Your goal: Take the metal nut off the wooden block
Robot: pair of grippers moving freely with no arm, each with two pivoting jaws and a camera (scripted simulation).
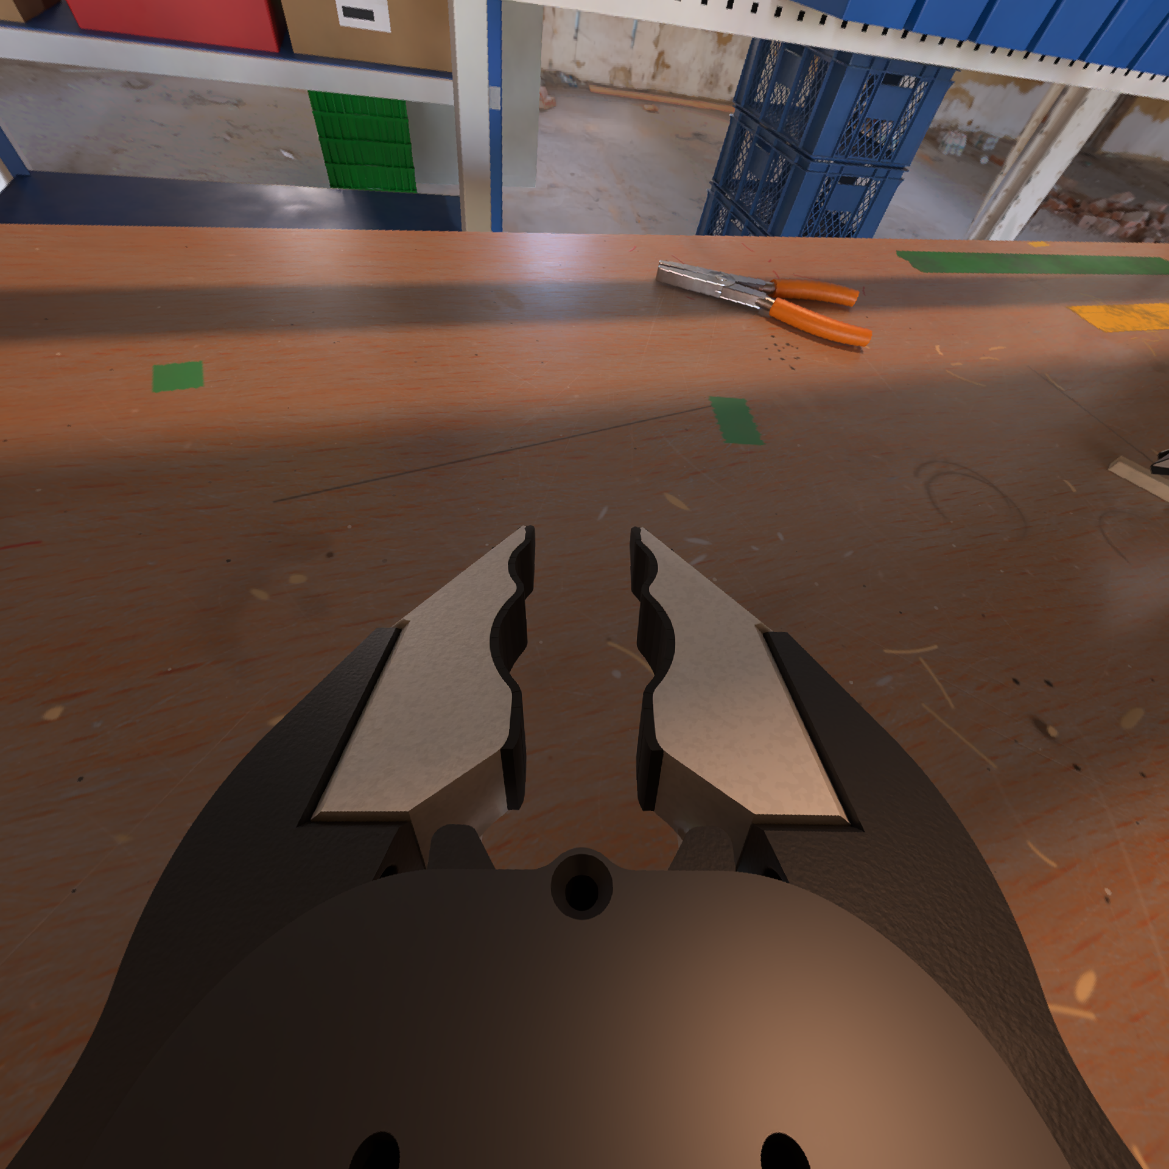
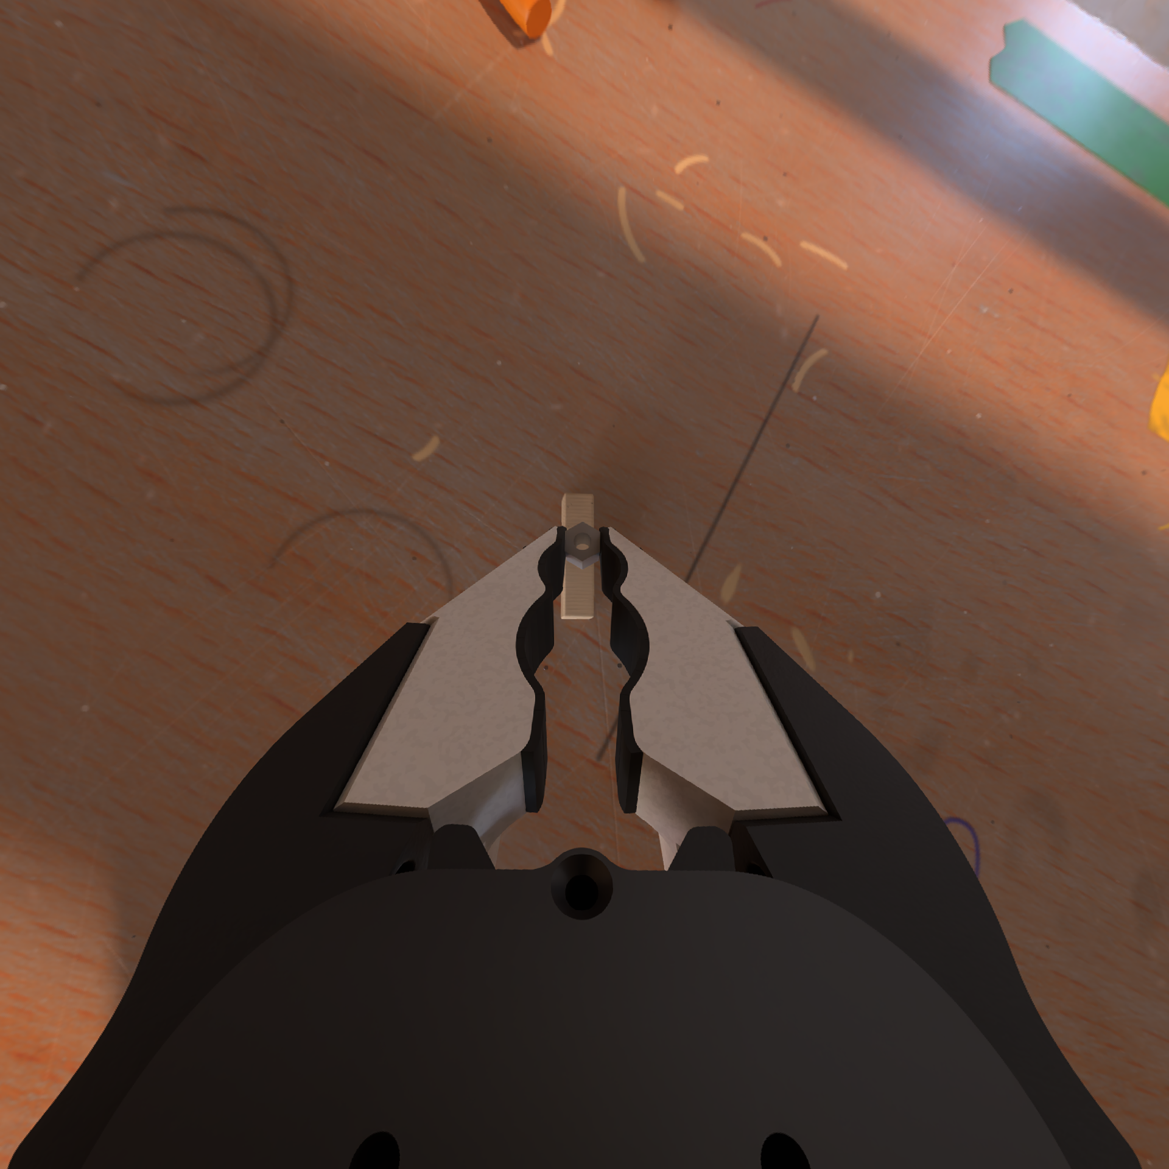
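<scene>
The metal nut (image 2: 580, 542) lies on the wooden block (image 2: 578, 591) on the counter (image 2: 316, 443). Right claw (image 2: 581, 532) brackets the nut, fingertips slightly apart. Left claw (image 1: 582, 534) is spread, holding nothing.

Both the left gripper (image 1: 582, 538) and the right gripper (image 2: 581, 538) have rounded matte black bodies, pale grey wedge-shaped fingers (image 1: 436, 696) lined with wavy black pads, and a recessed screw hole.

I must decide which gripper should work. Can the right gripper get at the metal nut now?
Probably yes. The right gripper is already around the metal nut on the wooden block, one fingertip on each side, with nothing between them.
</scene>
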